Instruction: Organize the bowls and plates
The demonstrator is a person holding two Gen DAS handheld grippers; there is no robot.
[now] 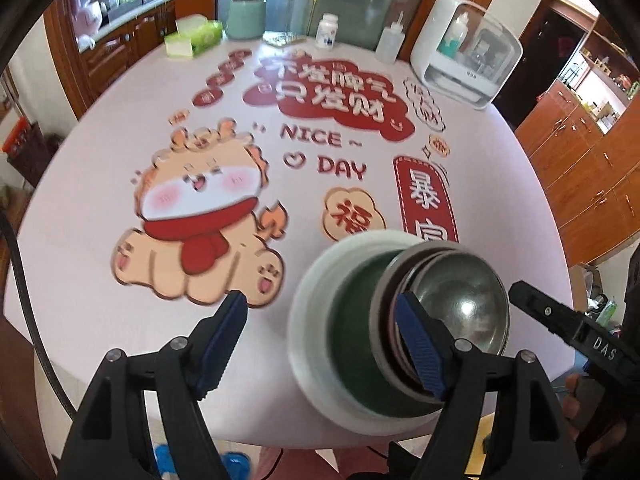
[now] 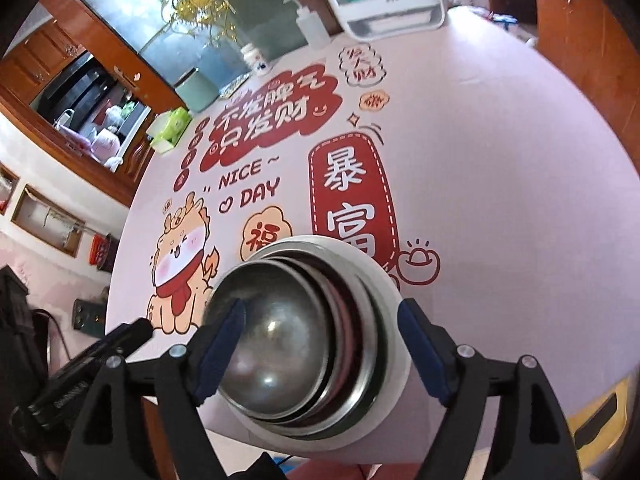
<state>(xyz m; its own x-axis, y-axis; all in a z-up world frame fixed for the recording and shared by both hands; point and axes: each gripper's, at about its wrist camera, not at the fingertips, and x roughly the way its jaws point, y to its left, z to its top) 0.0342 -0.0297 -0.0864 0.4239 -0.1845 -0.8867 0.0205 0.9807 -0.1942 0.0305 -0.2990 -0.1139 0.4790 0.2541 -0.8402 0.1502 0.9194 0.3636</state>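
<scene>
A nested stack stands near the table's front edge: a white plate [image 1: 320, 280] under a dark green dish [image 1: 352, 320], with metal bowls on top, the innermost a shiny steel bowl [image 1: 464, 300]. My left gripper [image 1: 320, 344] is open, and its right finger [image 1: 416, 344] overlaps the stack's rim. In the right wrist view the steel bowl [image 2: 276, 340] sits in the stack on the white plate [image 2: 388, 292]. My right gripper [image 2: 320, 348] is open, its fingers on either side of the stack. Its tip [image 1: 532, 300] shows in the left wrist view.
The pink tablecloth [image 1: 100, 240] carries cartoon prints. At the far edge stand a green canister [image 1: 246, 16], a tissue box [image 1: 194, 38], a white pill bottle [image 1: 327, 31], a squeeze bottle [image 1: 390, 42] and a white sterilizer box [image 1: 466, 52]. Wooden cabinets surround the table.
</scene>
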